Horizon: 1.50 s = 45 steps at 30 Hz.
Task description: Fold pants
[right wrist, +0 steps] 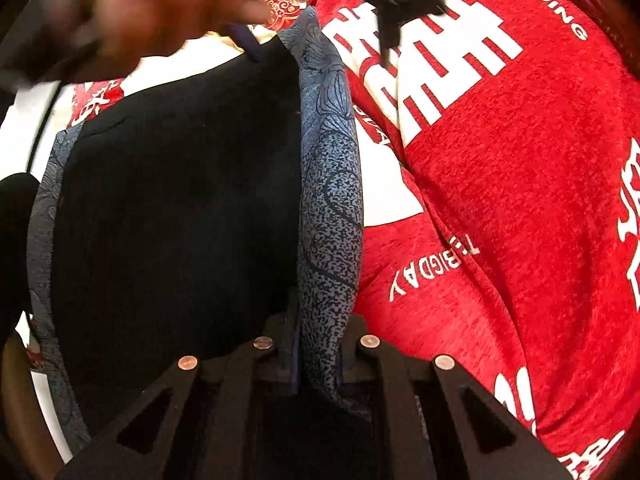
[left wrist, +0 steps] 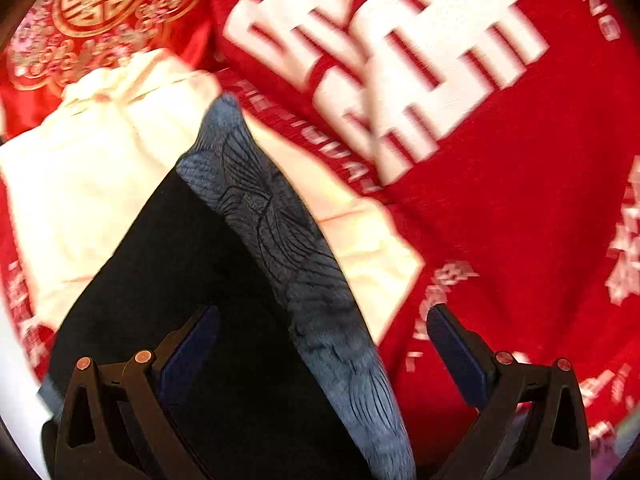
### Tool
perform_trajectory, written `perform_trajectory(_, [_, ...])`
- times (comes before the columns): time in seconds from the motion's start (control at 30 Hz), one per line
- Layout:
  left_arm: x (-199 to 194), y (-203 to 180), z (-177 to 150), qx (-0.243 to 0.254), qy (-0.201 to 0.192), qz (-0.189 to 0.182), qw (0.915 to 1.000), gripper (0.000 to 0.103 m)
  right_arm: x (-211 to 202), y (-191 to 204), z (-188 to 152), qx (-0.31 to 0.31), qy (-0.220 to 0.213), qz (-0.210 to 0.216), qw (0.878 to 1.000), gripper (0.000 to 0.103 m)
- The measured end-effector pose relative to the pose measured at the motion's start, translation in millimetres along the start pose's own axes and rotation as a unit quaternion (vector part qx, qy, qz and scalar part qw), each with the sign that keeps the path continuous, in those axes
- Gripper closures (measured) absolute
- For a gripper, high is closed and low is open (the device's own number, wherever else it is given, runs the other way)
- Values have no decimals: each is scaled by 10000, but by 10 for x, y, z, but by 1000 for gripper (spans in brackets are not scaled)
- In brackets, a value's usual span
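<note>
- Pants [right wrist: 176, 208], black with a blue-grey patterned band [right wrist: 330, 208] along one edge, lie mostly on a red cloth [right wrist: 520, 200] printed with white characters; a cream garment [left wrist: 100, 168] sits under their far end.
- Right gripper [right wrist: 316, 344] is clenched on the patterned band at its near end, the fabric pinched between the pads.
- Left gripper [left wrist: 320, 344] is released: its jaws stand wide apart above the pants, with the band passing between them untouched.
- In the right wrist view a hand [right wrist: 168, 12] with the left gripper hovers over the far end, blurred.
- Long axis: the band runs straight away from the right gripper to a pointed far tip [right wrist: 310, 20], so the pants stretch lengthwise away from the camera, the black body to the left of the band.
- Risks, as I judge them:
  - With only one end gripped, lifting or pulling may drag the pants askew and bunch the black body, since the far end is free.
  - The pinch looks to catch only the band's edge; a sharp tug could let it slip out.
  - The cream garment under the far end may be dragged along.
  - The red cloth is already rumpled and may ruck up, spoiling a flat fold.
</note>
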<state>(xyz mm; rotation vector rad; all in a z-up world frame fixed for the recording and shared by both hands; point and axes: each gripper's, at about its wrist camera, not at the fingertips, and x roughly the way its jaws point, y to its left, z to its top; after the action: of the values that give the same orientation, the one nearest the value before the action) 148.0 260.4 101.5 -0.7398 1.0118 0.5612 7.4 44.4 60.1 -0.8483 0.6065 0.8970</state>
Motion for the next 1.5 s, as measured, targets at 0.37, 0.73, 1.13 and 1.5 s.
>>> perform_trajectory(0.37, [63,358,-74,-470,57,-348,9983,89,28,-43,18,346,-54,-89,9993,90])
perform_trajectory(0.73, [-1132,1119,-1079,-341,-1114,-994,9882,90,-664,-78,-54,198,-170,864,9959,91])
perform_trajectory(1.13, [-447,2464,-1923,-1408,22,-1338,9810,89,-866,1105,-606,-1030,356,813,9907,90])
perform_trajectory(1.5, [-899,2784,-1841,-1725,17,-955,9804,89,-828,996,-589,-629,449,745,9942,89])
